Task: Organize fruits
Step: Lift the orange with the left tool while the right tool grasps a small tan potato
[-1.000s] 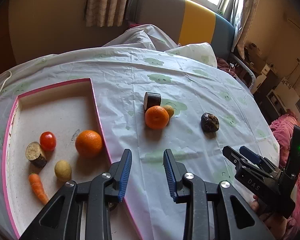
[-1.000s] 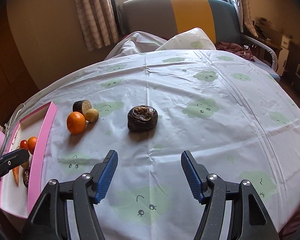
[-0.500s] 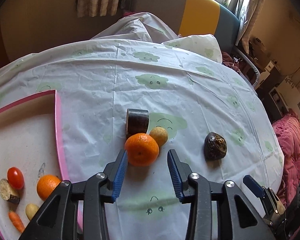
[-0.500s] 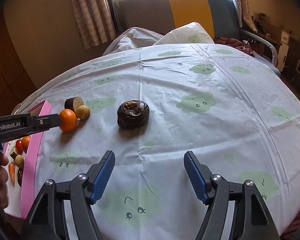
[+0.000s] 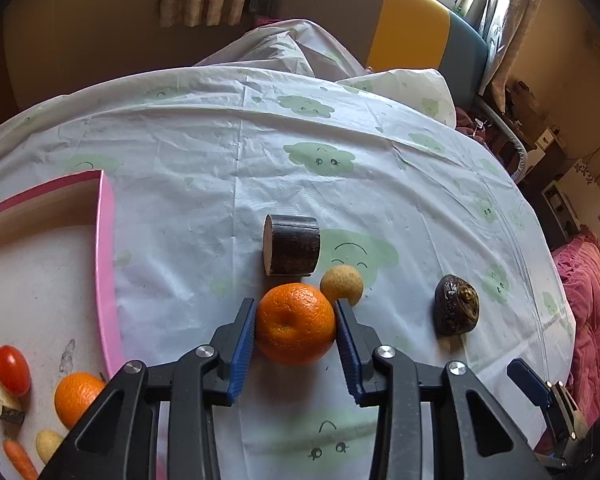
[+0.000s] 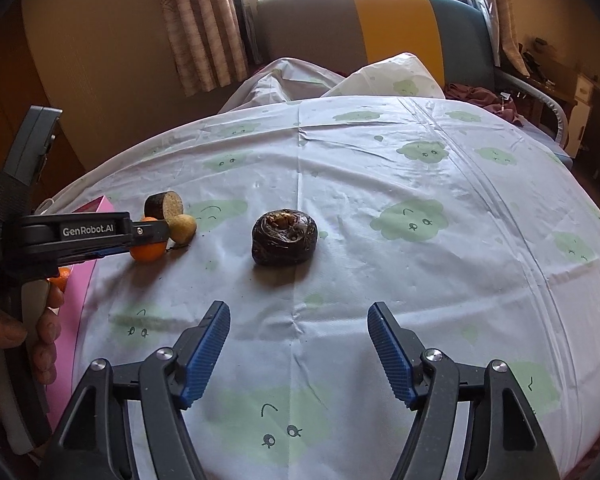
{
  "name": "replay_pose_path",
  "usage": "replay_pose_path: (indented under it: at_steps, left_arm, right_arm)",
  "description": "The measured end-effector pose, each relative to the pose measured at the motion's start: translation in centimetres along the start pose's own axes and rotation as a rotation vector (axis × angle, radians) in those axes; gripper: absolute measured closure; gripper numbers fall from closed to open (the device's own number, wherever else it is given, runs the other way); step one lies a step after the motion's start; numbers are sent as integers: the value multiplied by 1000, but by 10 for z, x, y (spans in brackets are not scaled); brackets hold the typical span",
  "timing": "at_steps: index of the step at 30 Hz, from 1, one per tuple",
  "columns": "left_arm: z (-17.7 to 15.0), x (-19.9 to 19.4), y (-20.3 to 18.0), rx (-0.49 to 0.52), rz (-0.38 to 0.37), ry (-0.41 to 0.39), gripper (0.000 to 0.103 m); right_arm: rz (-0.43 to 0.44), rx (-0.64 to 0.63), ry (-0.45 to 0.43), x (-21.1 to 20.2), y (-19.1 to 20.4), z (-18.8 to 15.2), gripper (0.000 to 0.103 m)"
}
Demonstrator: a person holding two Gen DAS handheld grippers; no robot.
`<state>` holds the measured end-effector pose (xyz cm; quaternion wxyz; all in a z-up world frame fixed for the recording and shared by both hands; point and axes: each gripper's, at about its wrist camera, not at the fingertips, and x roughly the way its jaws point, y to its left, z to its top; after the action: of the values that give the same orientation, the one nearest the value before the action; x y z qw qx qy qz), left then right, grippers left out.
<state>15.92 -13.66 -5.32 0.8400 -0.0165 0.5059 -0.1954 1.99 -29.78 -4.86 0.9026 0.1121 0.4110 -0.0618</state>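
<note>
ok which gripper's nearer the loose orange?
Left. The left gripper has a pad on each side of the orange; the right gripper hangs open, well off to its right.

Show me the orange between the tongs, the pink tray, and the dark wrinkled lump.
orange [image 5: 295,323], left wrist view, middle of its peel.
pink tray [image 5: 107,272], left wrist view, on its right wall.
dark wrinkled lump [image 6: 284,237], right wrist view, middle of its top.

The only legible text is "GenRobot.AI" in white letters on the side of the left gripper [image 6: 150,236] (seen from the right wrist).
</note>
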Motion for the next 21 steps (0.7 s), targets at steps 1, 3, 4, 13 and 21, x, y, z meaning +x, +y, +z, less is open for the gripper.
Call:
replay_pose_path:
  at_steps: [1, 3, 4, 13, 21]
  left_arm:
    - [-4, -4, -1, 3, -8, -3, 64]
    - [-13, -12, -4, 21, 6, -13, 64]
    - [-18, -16, -5, 30, 10, -17, 64]
    - [-63, -47, -19, 101, -45, -71, 64]
    - [-78, -49, -15, 86, -60, -64, 64]
  right_arm:
    - [4, -4, 1, 0, 1, 0, 31]
    - [13, -13, 1, 0, 2, 2, 31]
    - [18, -20, 1, 1, 3, 3, 31]
    - [153, -126, 9, 9, 20, 31, 60]
    - [258, -281, 86, 50, 57, 63, 65]
